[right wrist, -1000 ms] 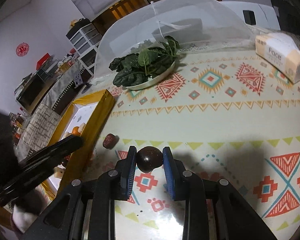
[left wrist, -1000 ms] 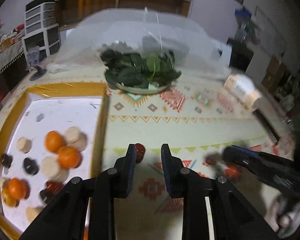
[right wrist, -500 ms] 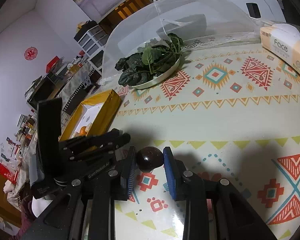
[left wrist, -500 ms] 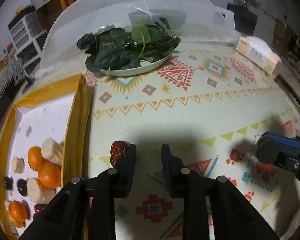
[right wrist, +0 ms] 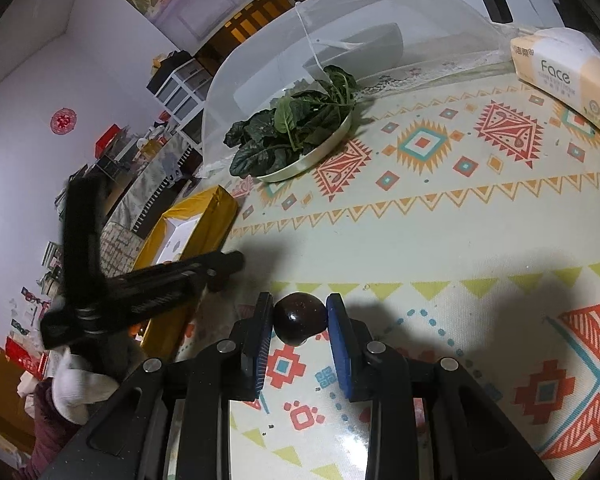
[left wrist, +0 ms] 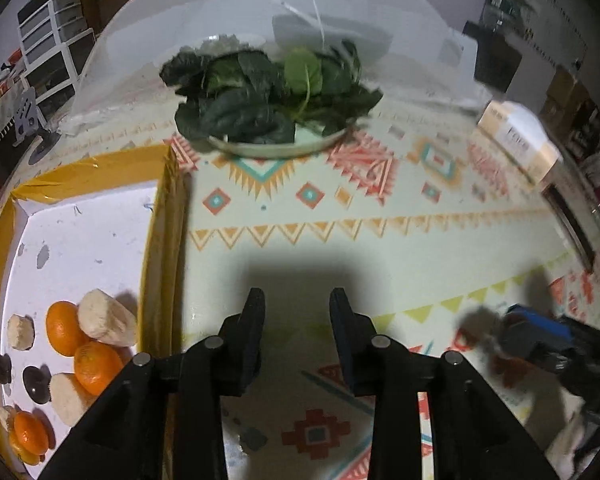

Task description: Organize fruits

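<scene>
My right tongs [right wrist: 300, 320] are clamped on a small dark round plum-like fruit [right wrist: 300, 317], just above the patterned table [right wrist: 440, 240]. My left tongs [left wrist: 296, 312] are opening with nothing between them. Left of them sits the yellow-rimmed white tray [left wrist: 162, 216] with 3 oranges [left wrist: 62, 332] visible.

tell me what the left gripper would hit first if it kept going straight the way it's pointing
Probably the patterned tablecloth: the left gripper points down at bare cloth, its jaws opening with nothing between them. Depth is unclear.
</scene>
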`<state>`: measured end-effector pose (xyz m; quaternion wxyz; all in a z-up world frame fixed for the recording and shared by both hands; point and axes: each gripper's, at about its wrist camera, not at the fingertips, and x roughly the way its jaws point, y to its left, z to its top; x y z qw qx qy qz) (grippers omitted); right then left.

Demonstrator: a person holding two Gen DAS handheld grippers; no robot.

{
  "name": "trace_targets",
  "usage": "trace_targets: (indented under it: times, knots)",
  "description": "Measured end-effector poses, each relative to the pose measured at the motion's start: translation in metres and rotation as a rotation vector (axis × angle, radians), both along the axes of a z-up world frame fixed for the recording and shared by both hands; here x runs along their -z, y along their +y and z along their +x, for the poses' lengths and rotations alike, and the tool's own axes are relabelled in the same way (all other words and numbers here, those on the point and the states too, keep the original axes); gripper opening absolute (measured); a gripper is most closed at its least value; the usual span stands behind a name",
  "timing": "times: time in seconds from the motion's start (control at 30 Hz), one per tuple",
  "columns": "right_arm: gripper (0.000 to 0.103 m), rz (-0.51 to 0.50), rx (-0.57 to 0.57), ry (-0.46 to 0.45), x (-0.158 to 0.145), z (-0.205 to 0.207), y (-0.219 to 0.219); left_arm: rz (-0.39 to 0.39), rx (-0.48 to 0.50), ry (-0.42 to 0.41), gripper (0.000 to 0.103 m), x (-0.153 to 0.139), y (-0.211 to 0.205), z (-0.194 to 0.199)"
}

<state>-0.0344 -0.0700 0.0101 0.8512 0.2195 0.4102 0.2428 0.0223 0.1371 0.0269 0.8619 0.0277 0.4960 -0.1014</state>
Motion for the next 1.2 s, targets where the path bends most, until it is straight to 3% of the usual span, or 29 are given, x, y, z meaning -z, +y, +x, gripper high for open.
trace_targets:
  times: [0.27, 0.37, 0.43, 0.6, 0.67, 0.87, 0.97, 1.1, 1.2]
  knots:
    - [0.03, 0.006, -0.01, 0.012, 0.002, 0.001, 0.002, 0.057, 0.01, 0.025, 0.032, 0.007, -0.007, -0.007]
    - [0.03, 0.005, -0.011, 0.013, 0.003, 0.001, 0.002, -0.048, 0.05, 0.057, 0.032, 0.006, -0.008, -0.015]
    - [0.03, 0.005, -0.009, 0.011, 0.003, 0.001, 0.002, -0.166, 0.09, 0.107, 0.032, 0.005, -0.009, -0.019]
    - [0.03, 0.008, 0.005, 0.01, 0.003, 0.002, -0.001, -0.276, 0.036, 0.035, 0.033, -0.025, 0.007, -0.031]
    - [0.03, 0.01, 0.001, 0.01, 0.003, 0.002, -0.001, -0.261, -0.002, 0.027, 0.04, -0.029, 0.016, -0.027]
    - [0.03, 0.005, 0.001, -0.003, 0.001, 0.001, -0.002, -0.154, -0.099, 0.086, 0.04, -0.008, 0.03, -0.016]
    - [0.03, 0.009, 0.0, -0.002, 0.001, 0.001, -0.003, -0.061, -0.156, 0.042, 0.04, -0.005, 0.034, -0.018]
    - [0.03, 0.005, -0.004, 0.0, 0.002, 0.001, -0.003, -0.113, -0.112, 0.046, 0.04, -0.007, 0.03, -0.02]
    - [0.03, 0.0, -0.022, 0.003, 0.003, 0.001, 0.0, -0.168, -0.07, -0.009, 0.04, -0.029, 0.027, -0.029]
